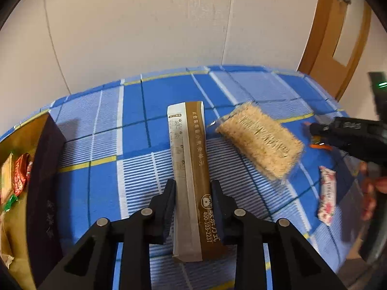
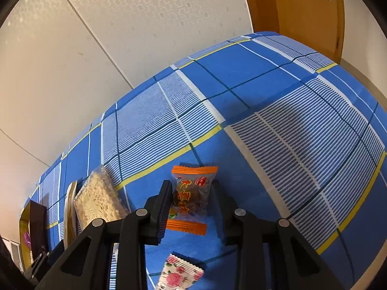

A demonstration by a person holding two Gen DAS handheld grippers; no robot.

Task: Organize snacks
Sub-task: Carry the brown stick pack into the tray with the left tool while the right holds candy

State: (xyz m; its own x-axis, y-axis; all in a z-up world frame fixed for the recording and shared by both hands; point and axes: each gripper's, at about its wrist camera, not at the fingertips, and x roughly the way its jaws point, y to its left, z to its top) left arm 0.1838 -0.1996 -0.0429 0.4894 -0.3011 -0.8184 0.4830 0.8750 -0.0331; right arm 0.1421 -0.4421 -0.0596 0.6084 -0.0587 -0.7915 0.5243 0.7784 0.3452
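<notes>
Left gripper (image 1: 193,207) clamped on long brown-and-silver snack box (image 1: 188,169); box's long axis runs straight ahead along fingers, far end pointed at wall. Right gripper (image 2: 191,207) closed on orange-edged candy packet (image 2: 189,198), packet lengthwise along fingers. Step judged: pick-up of both items. Next move calls for carry to dark gift box (image 1: 46,181), left of left gripper, snacks already inside. Noodle block (image 1: 260,141) lies ahead-right on blue checked cloth (image 1: 96,157).
</notes>
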